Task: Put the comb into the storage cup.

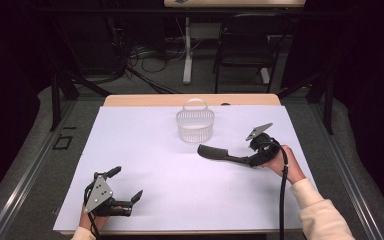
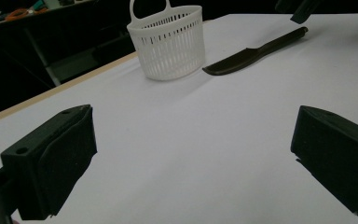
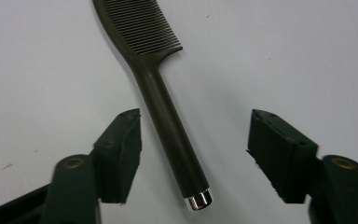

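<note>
A dark brown comb (image 1: 220, 152) lies flat on the white sheet (image 1: 155, 165), right of the middle. Its teeth end points toward a white slotted basket (image 1: 195, 125) with a loop handle. My right gripper (image 1: 254, 159) hovers over the comb's handle end. In the right gripper view the comb (image 3: 165, 107) lies between the open jaws of the gripper (image 3: 193, 116), and neither pad touches it. My left gripper (image 1: 127, 183) rests open near the front left corner with nothing between its jaws. In the left gripper view the gripper (image 2: 191, 140) faces the basket (image 2: 168, 42) and the comb (image 2: 254, 53).
The basket stands upright near the table's far edge. A wooden strip (image 1: 145, 100) of the table shows behind the sheet. Beyond it are a dark chair (image 1: 245, 45), a table leg (image 1: 187, 55) and cables on the floor.
</note>
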